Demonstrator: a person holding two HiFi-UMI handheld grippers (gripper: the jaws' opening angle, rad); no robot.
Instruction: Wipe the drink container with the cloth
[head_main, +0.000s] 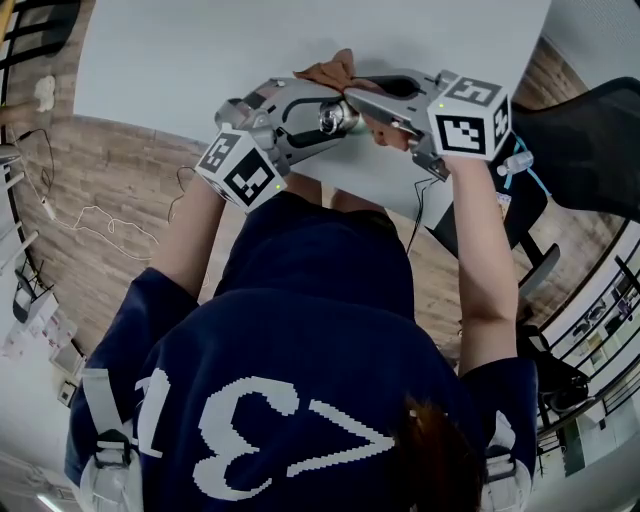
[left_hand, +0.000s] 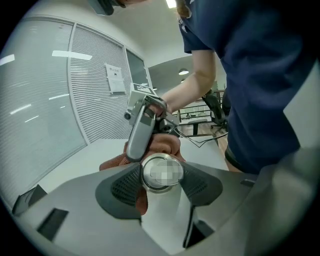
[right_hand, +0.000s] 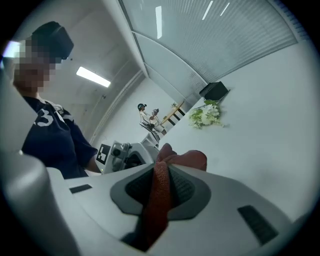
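Observation:
In the head view my left gripper (head_main: 322, 116) is shut on a shiny metal drink container (head_main: 340, 119), held above the near edge of the white table (head_main: 200, 60). From the left gripper view, the container's round end (left_hand: 161, 172) sits clamped between the two dark pads (left_hand: 122, 187). My right gripper (head_main: 362, 95) is shut on a rust-coloured cloth (head_main: 325, 72) and lies against the container from the right. The cloth (right_hand: 161, 192) runs between the right jaws and bunches past their tips. It also shows behind the container as the cloth (left_hand: 167, 146).
A black office chair (head_main: 590, 140) stands to the right of the table. Cables (head_main: 100, 220) lie on the wood floor at the left. A bunch of flowers (right_hand: 205, 116) and a black box (right_hand: 214, 91) sit farther along the table by the window blinds.

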